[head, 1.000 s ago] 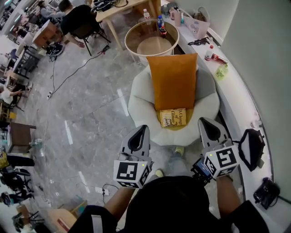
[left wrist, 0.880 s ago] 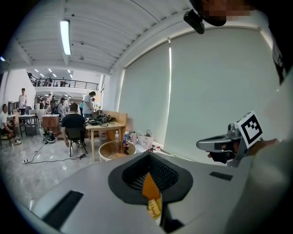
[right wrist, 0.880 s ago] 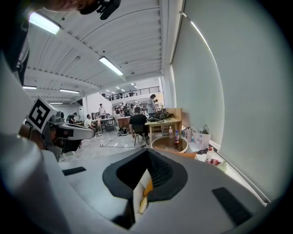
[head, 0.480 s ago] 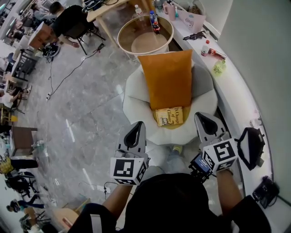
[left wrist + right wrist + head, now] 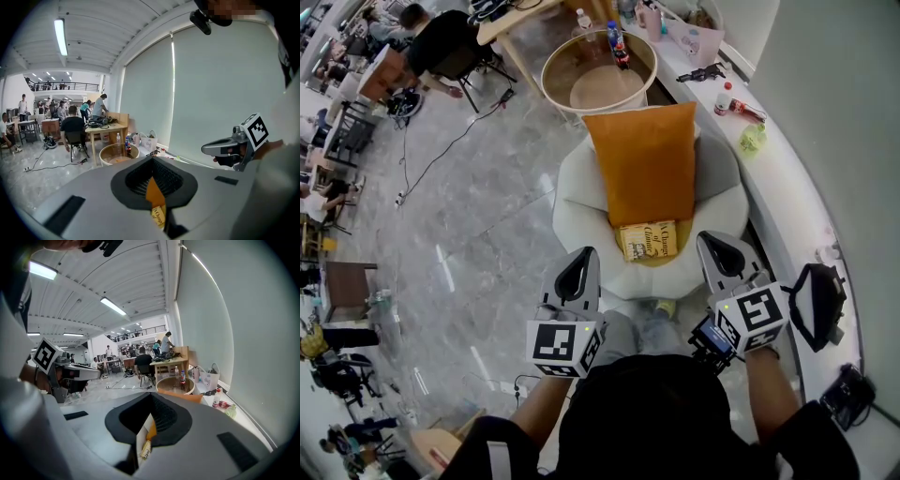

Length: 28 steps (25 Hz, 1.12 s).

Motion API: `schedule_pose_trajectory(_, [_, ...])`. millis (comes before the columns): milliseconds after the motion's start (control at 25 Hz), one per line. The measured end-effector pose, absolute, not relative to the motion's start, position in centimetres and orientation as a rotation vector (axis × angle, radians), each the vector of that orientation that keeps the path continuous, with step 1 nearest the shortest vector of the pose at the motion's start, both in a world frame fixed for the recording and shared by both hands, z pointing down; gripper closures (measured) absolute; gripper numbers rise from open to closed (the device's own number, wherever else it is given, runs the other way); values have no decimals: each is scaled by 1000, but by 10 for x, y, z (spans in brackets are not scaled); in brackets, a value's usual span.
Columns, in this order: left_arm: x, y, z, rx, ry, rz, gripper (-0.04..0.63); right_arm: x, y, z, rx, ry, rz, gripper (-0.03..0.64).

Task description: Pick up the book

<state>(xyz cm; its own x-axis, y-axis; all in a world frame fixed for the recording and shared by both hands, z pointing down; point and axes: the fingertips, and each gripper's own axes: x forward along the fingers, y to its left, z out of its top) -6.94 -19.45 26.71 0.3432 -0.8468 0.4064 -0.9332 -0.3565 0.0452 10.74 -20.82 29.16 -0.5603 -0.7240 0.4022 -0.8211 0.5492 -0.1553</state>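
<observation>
jaws pressed together on both, nothing pinched: left gripper [image 5: 584, 258] and right gripper [image 5: 712, 244] low in head view, either side of centre. book [image 5: 649, 240] flat on white chair [image 5: 581, 202] seat, at lower edge of orange cushion [image 5: 649, 164], up-frame of tips and between them. long axis across frame, slight tilt. visible through slit in each gripper view, dead ahead. reach roughly even, right marginally nearer. must spread jaws before approach; near long edge looks best to take.

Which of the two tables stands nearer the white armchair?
The round table, directly behind the armchair and its orange cushion, with bottles on it; the rectangular wooden table is farther back, by the seated person.
</observation>
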Motion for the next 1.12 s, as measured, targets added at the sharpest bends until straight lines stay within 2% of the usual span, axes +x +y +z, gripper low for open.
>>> schedule_pose_trajectory(640, [-90,-223,302,2351,-1473,516,588,76,-232,318,1256,-2417,486,606])
schedule_pose_trajectory(1120, [-115,-271,413,2316,-1299,629,588,45,-265,402,1206,-2333,531,606])
